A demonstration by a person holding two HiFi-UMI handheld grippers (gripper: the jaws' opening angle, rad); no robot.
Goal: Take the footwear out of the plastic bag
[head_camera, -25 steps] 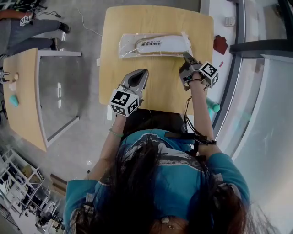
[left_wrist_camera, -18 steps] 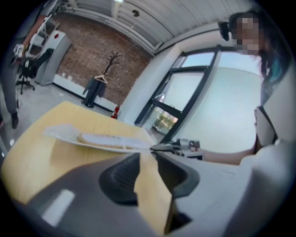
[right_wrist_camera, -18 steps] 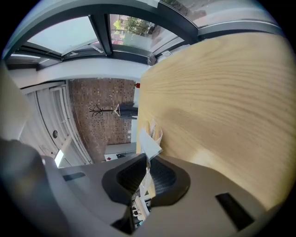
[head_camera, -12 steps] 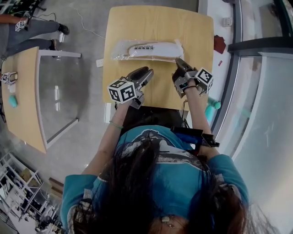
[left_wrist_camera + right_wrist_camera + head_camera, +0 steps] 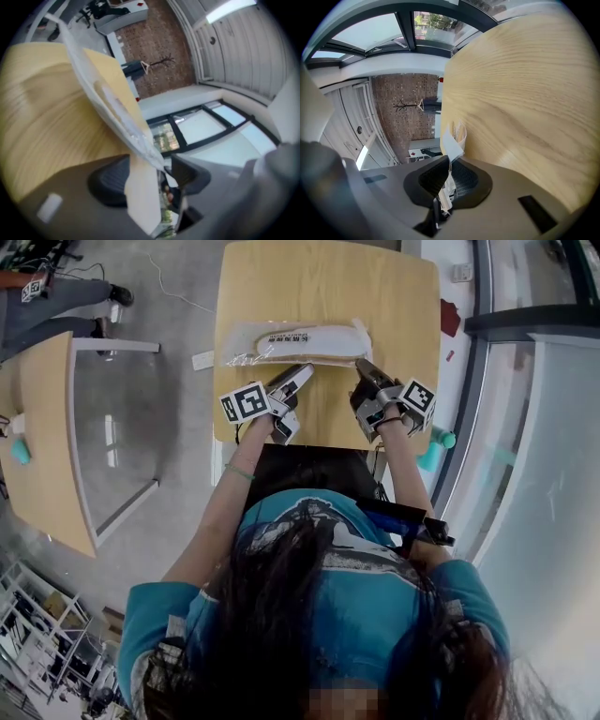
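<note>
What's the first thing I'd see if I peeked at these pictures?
A pale slipper inside a clear plastic bag lies across the wooden table. The right hand-held gripper is clamped on the bag's right end. On the left hand-held gripper, the jaws have just been opening, with the bag's near edge between them.

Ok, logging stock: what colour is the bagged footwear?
The footwear is off-white; the head view shows it best.
</note>
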